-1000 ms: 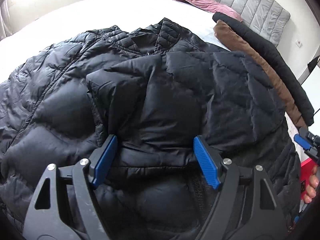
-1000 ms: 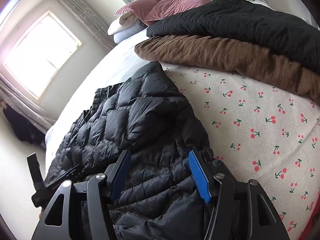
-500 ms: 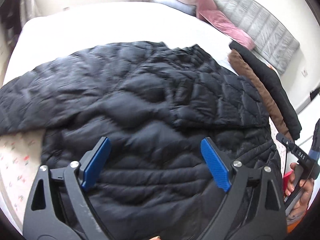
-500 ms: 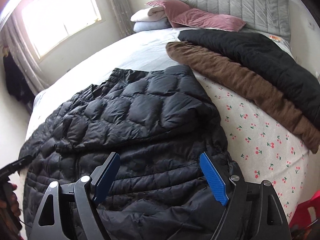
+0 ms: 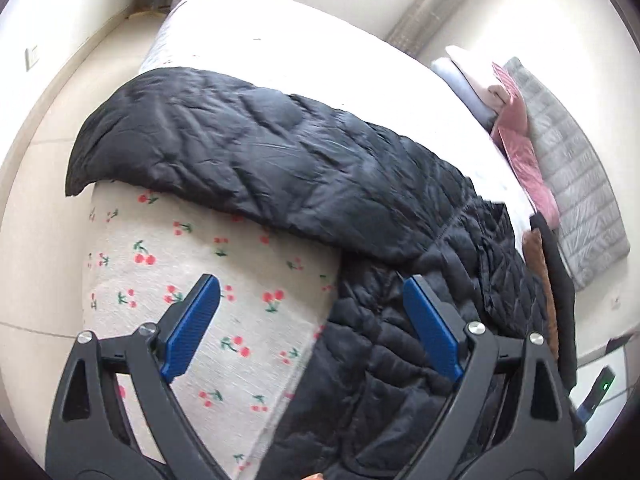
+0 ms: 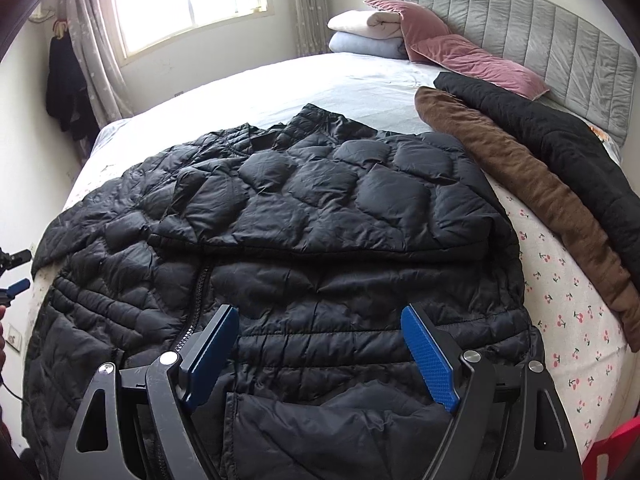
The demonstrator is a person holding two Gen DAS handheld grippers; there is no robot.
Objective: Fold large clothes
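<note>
A black quilted puffer jacket (image 6: 304,240) lies front up on the bed, one sleeve folded across its chest. In the left wrist view its other sleeve (image 5: 248,160) stretches out toward the bed's corner, the cuff hanging over the edge. My left gripper (image 5: 312,332) is open and empty, above the cherry-print sheet (image 5: 224,280) beside the jacket's side. My right gripper (image 6: 320,352) is open and empty, just above the jacket's lower front near the zipper (image 6: 196,304).
A brown garment (image 6: 532,192) and a black garment (image 6: 560,144) lie along the bed's right side. Pink pillows (image 6: 460,56) and folded blankets (image 6: 368,32) sit by the grey headboard (image 6: 540,40). The floor (image 5: 36,208) lies beyond the bed's corner.
Both grippers have pulled back from the jacket and stayed open. The left one swung left to face the outstretched sleeve and the bed's corner. The right one now faces the jacket's front squarely.
</note>
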